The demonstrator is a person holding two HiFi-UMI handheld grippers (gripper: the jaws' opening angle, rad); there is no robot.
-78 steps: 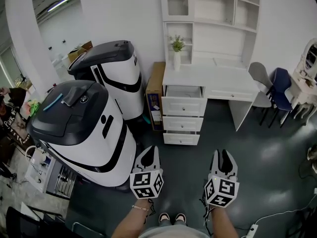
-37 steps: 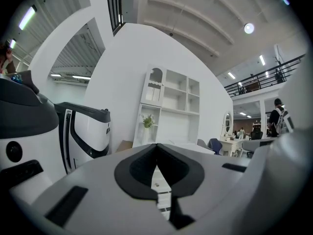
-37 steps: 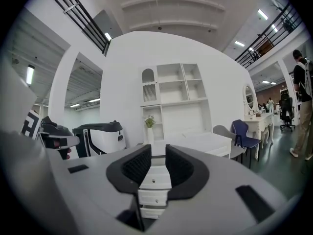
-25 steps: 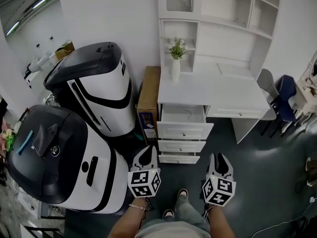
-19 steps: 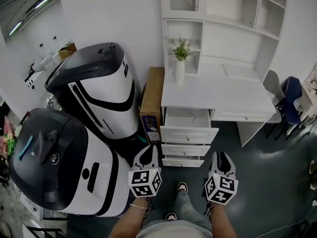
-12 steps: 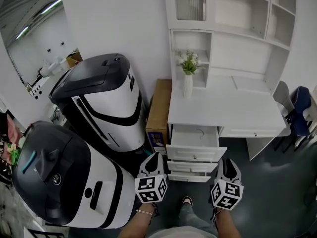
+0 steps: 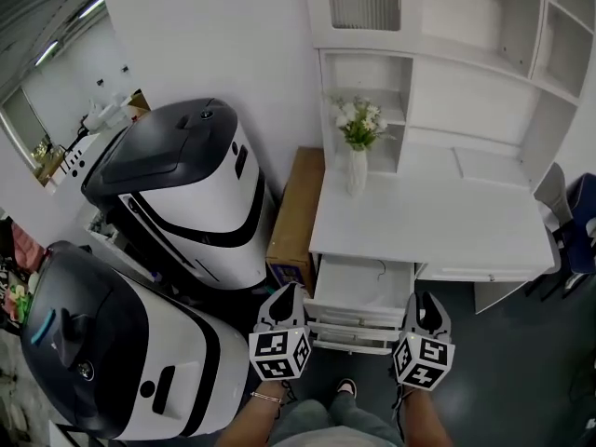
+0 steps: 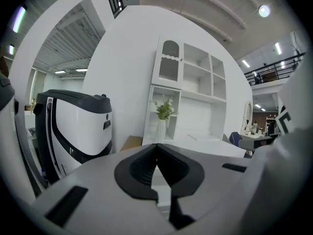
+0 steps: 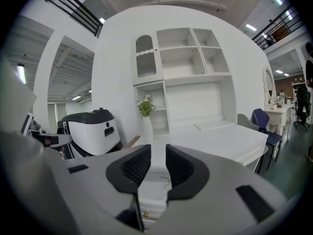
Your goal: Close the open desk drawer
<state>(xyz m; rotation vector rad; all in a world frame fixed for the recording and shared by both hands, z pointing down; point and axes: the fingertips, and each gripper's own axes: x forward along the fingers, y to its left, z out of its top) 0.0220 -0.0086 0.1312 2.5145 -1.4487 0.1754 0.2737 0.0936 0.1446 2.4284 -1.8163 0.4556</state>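
Nearer the open drawer now, left claw points nearly level, clenched empty; right claw alongside, parted, empty.

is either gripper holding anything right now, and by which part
Nothing is held. The left gripper has its jaws closed on nothing; the right gripper has its jaws apart and empty, with the open white desk drawer ahead.

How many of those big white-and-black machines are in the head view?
2. The far machine stands against the wall, left of the cardboard box. The near machine sits in the lower-left corner, closer to the person. Others could be outside the frame.
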